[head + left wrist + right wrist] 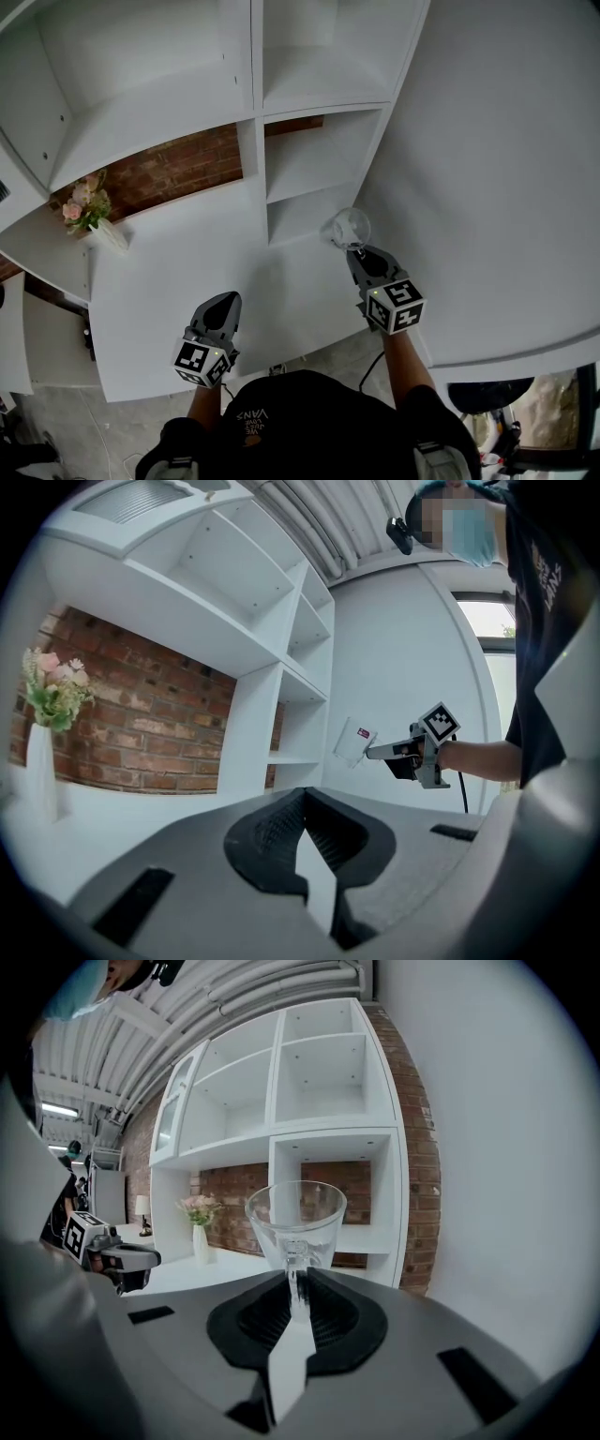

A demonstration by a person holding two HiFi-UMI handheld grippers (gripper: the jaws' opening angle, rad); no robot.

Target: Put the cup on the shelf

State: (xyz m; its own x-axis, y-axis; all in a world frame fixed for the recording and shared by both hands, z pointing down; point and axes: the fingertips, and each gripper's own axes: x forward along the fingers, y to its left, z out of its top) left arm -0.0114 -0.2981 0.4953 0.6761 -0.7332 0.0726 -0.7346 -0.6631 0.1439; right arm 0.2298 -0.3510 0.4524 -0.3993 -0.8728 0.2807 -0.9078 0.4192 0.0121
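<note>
A clear glass cup [347, 228] with a handle hangs in the air in front of the white shelf unit [251, 141]. My right gripper [357, 253] is shut on the cup's handle. In the right gripper view the cup [295, 1218] stands upright just past the jaws [298, 1277], facing the low open compartments [366, 1238] beside the brick wall. The left gripper view shows the same cup [354, 741] held by the right gripper [373, 753]. My left gripper [225, 302] hovers over the white counter, its pads [281, 827] together with nothing between them.
A white vase with pink flowers [89, 214] stands on the white counter [178, 262] at the left, before the brick back wall [173, 169]. A plain white wall [487, 169] closes the right side. The person's dark top [300, 422] fills the bottom.
</note>
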